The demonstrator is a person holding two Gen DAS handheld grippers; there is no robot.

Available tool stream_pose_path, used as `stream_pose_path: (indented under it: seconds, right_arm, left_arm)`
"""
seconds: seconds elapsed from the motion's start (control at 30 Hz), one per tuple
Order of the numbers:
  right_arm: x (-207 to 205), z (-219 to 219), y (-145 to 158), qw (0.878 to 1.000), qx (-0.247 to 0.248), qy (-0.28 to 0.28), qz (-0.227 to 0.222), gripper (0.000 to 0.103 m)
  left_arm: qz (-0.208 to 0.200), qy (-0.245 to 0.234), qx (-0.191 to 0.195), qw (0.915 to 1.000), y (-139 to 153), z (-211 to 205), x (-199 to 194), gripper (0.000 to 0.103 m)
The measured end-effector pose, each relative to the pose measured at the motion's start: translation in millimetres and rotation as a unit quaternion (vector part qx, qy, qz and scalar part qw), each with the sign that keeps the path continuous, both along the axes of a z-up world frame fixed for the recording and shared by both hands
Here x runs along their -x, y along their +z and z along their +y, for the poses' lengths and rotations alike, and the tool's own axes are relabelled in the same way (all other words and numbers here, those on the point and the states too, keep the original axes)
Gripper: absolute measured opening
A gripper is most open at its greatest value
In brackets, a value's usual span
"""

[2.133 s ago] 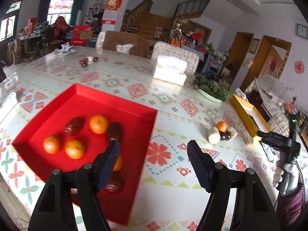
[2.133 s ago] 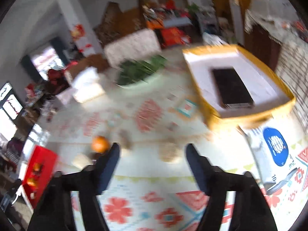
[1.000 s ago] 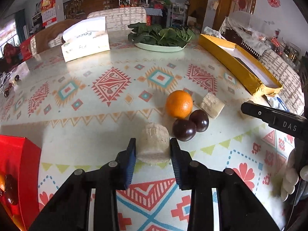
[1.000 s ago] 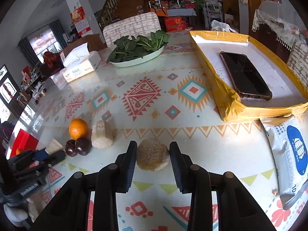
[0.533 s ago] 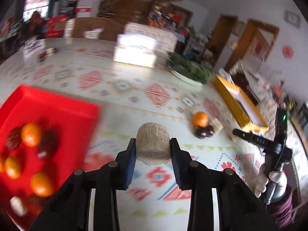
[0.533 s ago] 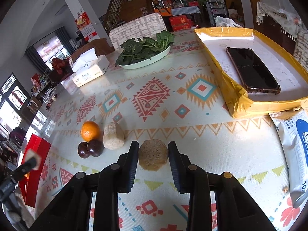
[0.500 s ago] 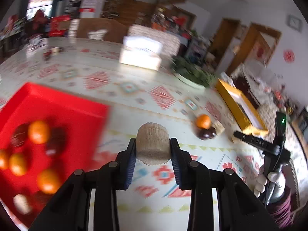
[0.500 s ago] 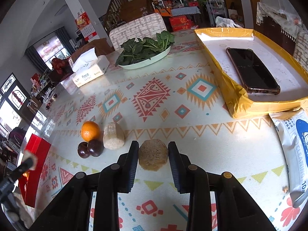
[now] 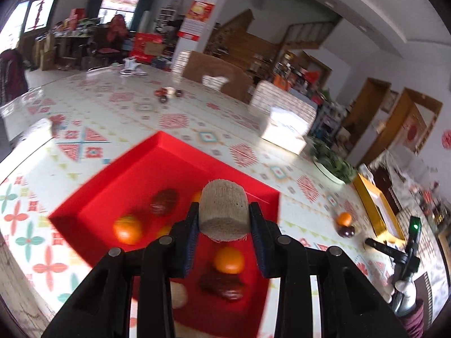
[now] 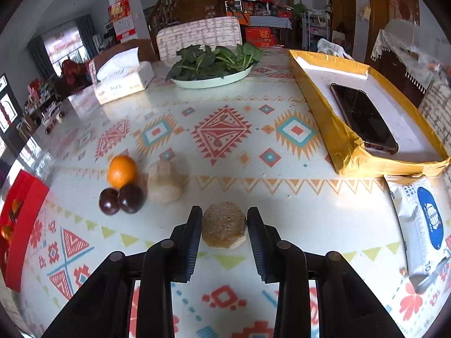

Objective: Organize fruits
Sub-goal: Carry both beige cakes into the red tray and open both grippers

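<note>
The left gripper (image 9: 223, 219) is clamped on a tan, rough-skinned stub of fruit (image 9: 224, 209), gripped across its round sides so the flat cut end faces out. It hangs above the red tray (image 9: 157, 152), a sensible place to let go, since the tray already holds several oranges (image 9: 228, 259) and dark plums (image 9: 165, 201), blurred in this view.

The right gripper (image 10: 224, 226) points steeply down at the counter (image 10: 225, 107), its jaws drawn in narrow against a second tan piece (image 10: 224, 224), which looks to be resting on the cloth. The pads seem to press its sides, ready for lifting.

Just beyond and to the left lie the fruits not yet gathered: a third tan piece (image 10: 165, 181), one orange (image 10: 122, 170) and two dark plums (image 10: 121, 200), bunched together and touching.

The counter wears a glossy cloth patterned with red, orange and teal diamonds. Farther off stand a yellow box lid (image 10: 332, 129) holding a phone (image 10: 363, 118), a plate of greens (image 10: 214, 64) and a tissue box (image 10: 121, 80). Behind are chairs, a wooden staircase and a cluttered room with bright windows.
</note>
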State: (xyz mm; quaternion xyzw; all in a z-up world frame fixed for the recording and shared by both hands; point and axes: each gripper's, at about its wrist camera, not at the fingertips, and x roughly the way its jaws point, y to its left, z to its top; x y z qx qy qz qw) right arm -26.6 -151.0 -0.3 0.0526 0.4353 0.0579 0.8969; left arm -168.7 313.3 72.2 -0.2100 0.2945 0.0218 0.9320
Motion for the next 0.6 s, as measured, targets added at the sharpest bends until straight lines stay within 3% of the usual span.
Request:
stream_pose_path:
  seconds: [0.13,0.27,0.43,0.6]
  right_arm:
    - [5.3,8.6,13.3,0.999,-0.038,0.009,0.001,0.034]
    - [7.9,48.7,31.9,0.997,-0.058,0.054,-0.002,0.034]
    - [5.9,138.1,44.6,0.985,-0.083,0.148,0.01,0.035]
    - [6.1,240.0,44.6,0.963,-0.105,0.246,0.038,0.035]
  left_arm:
    - [0.006,0.022,0.004,0.9997,-7.9,22.6,5.5,0.033]
    - [0.02,0.043,0.014,0.9988,-22.4,44.6,5.8,0.033]
    - [0.044,0.061,0.028,0.9968,-42.7,64.9,3.0,0.033]
    - [0.058,0.073,0.012,0.9956,-48.7,75.3,-4.7,0.033]
